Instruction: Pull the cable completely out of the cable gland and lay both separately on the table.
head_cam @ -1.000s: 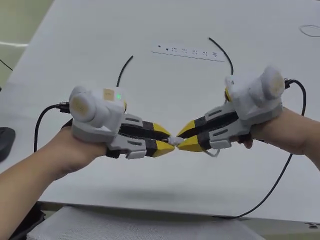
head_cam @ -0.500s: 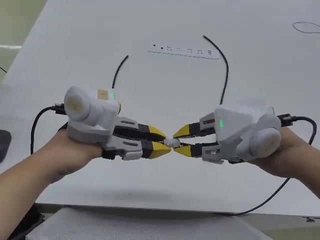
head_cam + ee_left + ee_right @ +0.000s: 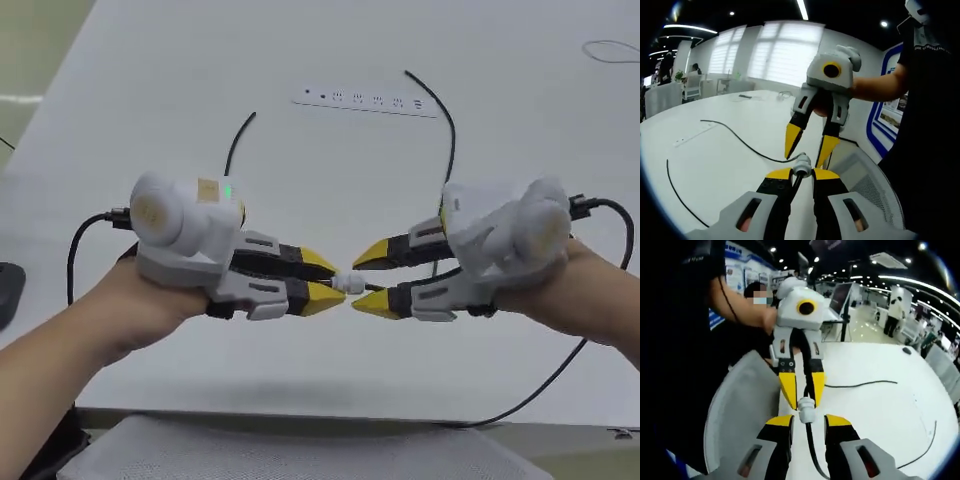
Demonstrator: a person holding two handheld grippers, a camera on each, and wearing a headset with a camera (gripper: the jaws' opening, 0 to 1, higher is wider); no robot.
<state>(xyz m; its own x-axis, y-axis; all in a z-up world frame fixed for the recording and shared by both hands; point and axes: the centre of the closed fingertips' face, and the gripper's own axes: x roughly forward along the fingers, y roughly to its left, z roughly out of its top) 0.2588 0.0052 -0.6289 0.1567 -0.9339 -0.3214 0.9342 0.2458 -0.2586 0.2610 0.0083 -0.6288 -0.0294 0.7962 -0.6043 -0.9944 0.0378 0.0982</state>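
A small white cable gland point(image 3: 348, 284) hangs above the table's front edge, with my left gripper point(image 3: 337, 283) shut on it. A thin black cable point(image 3: 450, 140) leaves the gland toward the right and runs on across the table. My right gripper point(image 3: 357, 284) faces the left one with its jaws open, one above and one below the cable just past the gland. In the right gripper view the cable point(image 3: 810, 440) passes between my spread jaws without touching them, and the gland point(image 3: 805, 412) sits just beyond. In the left gripper view the gland point(image 3: 801, 162) is pinched between my yellow tips.
A white power strip point(image 3: 365, 100) lies at the back of the white table point(image 3: 300, 200). A second loose black wire point(image 3: 238, 145) curves behind the left gripper. The grippers' own black leads point(image 3: 545, 385) trail over the front edge. A grey chair seat point(image 3: 280, 450) is below.
My right gripper has rolled back upright, opened its jaws and let go of the cable. The left gripper stays shut on the gland in nearly the same place.
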